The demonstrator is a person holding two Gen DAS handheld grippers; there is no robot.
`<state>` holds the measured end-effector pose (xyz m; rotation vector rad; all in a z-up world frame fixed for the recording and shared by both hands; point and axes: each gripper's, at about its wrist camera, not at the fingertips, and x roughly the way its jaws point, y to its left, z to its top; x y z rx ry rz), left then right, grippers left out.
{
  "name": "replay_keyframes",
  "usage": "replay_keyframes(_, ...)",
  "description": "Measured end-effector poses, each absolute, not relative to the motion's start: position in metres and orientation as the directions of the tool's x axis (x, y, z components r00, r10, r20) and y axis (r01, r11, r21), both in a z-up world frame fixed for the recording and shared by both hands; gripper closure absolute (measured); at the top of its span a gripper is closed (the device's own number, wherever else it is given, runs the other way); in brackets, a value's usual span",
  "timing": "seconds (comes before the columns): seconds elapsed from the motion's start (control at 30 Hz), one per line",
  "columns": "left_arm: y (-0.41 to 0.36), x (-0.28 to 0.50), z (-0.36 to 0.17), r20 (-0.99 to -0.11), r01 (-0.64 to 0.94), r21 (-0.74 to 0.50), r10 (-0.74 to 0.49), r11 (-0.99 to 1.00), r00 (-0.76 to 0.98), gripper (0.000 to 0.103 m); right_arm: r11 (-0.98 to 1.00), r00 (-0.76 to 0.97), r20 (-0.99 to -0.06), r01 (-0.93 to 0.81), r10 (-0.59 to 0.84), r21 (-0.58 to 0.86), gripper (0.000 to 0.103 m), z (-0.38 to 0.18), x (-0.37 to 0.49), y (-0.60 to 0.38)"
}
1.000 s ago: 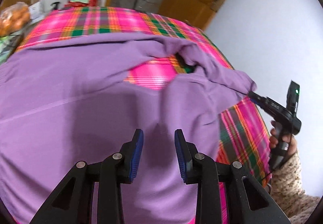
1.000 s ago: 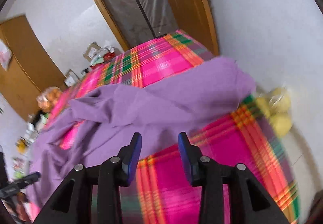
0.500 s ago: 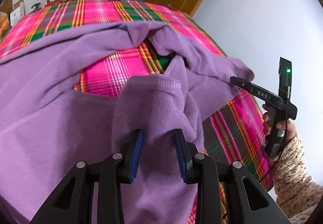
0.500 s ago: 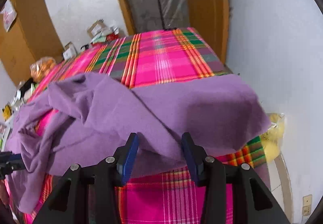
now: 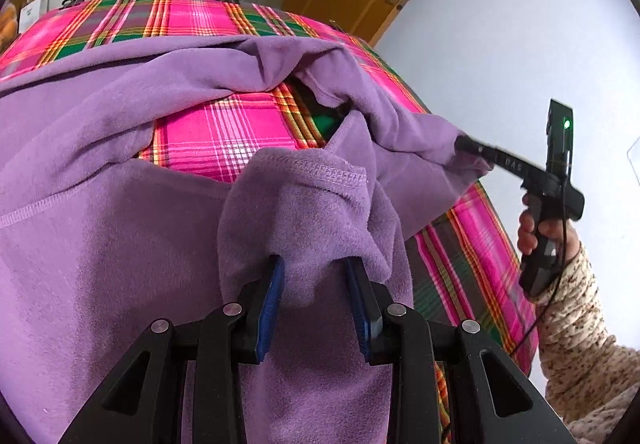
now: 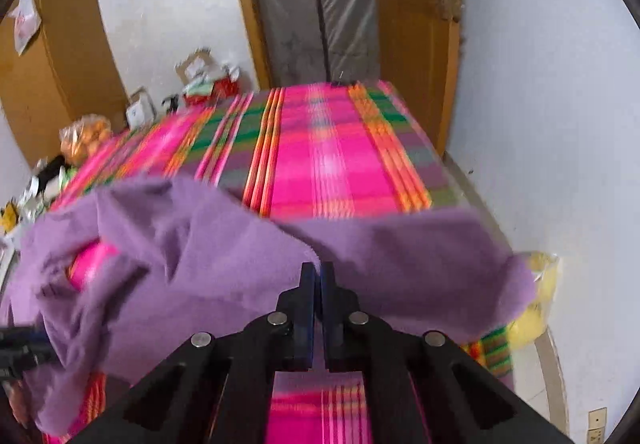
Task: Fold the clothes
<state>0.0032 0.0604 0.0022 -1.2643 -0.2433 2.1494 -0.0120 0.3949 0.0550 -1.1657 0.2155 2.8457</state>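
Note:
A purple fleece garment (image 5: pixel 120 244) lies spread and rumpled over a bed with a pink plaid cover (image 5: pixel 224 131). A bunched fold with a stitched hem sits between the blue pads of my left gripper (image 5: pixel 316 284), whose jaws stand apart without squeezing it. At the right of the left wrist view, a hand (image 5: pixel 532 228) holds my right gripper (image 5: pixel 464 143), its tip pinching a corner of the garment. In the right wrist view the right gripper (image 6: pixel 318 276) has its pads together on the edge of the purple garment (image 6: pixel 200 264).
The plaid cover (image 6: pixel 328 163) is bare on its far half. A wooden door (image 6: pixel 416 23) and a white wall stand close on the right. Boxes (image 6: pixel 196 63) and an orange bag (image 6: pixel 84 131) lie beyond the bed's far left. A yellow bag (image 6: pixel 536 304) sits on the floor.
The right gripper's jaws closed on the garment's edge and lifted it slightly. The left gripper moved in, so a hemmed fold now stands between its pads.

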Motion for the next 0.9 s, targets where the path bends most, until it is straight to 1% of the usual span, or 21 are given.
replay_keyframes(0.17,0.062,0.005,0.003,-0.721,-0.425,-0.45,0.6,-0.786,-0.346,0.07,-0.985,-0.758,-0.649,-0.149,0.061,0.082,0.1,0.072,-0.027,0.396)
replay_keyframes(0.33,0.058,0.005,0.006,-0.719,-0.425,-0.457,0.606,-0.782,-0.342,0.07,-0.982,-0.804,-0.588,-0.17,0.09,0.082,0.1,0.087,-0.048,0.392)
replay_keyframes(0.47,0.055,0.005,0.007,-0.718,-0.423,-0.46,0.607,-0.781,-0.34,0.07,-0.988,-0.813,-0.575,-0.147,0.094,0.046,0.1,0.09,-0.067,0.386)
replay_keyframes(0.57,0.054,0.005,0.006,-0.717,-0.422,-0.462,0.609,-0.78,-0.34,0.07,-0.99,-0.805,-0.584,-0.142,0.103,0.022,0.1,0.088,-0.084,0.383)
replay_keyframes(0.67,0.053,0.004,0.006,-0.716,-0.419,-0.466,0.61,-0.779,-0.338,0.07,-0.989,-0.78,-0.617,-0.149,0.109,0.014,0.1,0.081,-0.098,0.383)
replay_keyframes(0.8,0.051,0.003,0.007,-0.719,-0.41,-0.473,0.611,-0.78,-0.331,0.07,-0.991,-0.734,-0.677,-0.12,0.049,0.059,0.099,0.073,-0.101,0.393)
replay_keyframes(0.87,0.048,0.002,0.008,-0.72,-0.4,-0.48,0.611,-0.781,-0.329,0.07,-0.987,-0.728,-0.684,-0.139,0.047,0.08,0.093,0.074,-0.098,0.4)
replay_keyframes(0.9,0.047,0.003,0.008,-0.719,-0.395,-0.484,0.612,-0.781,-0.328,0.07,-0.984,-0.732,-0.679,-0.153,0.048,0.095,0.086,0.076,-0.092,0.405)
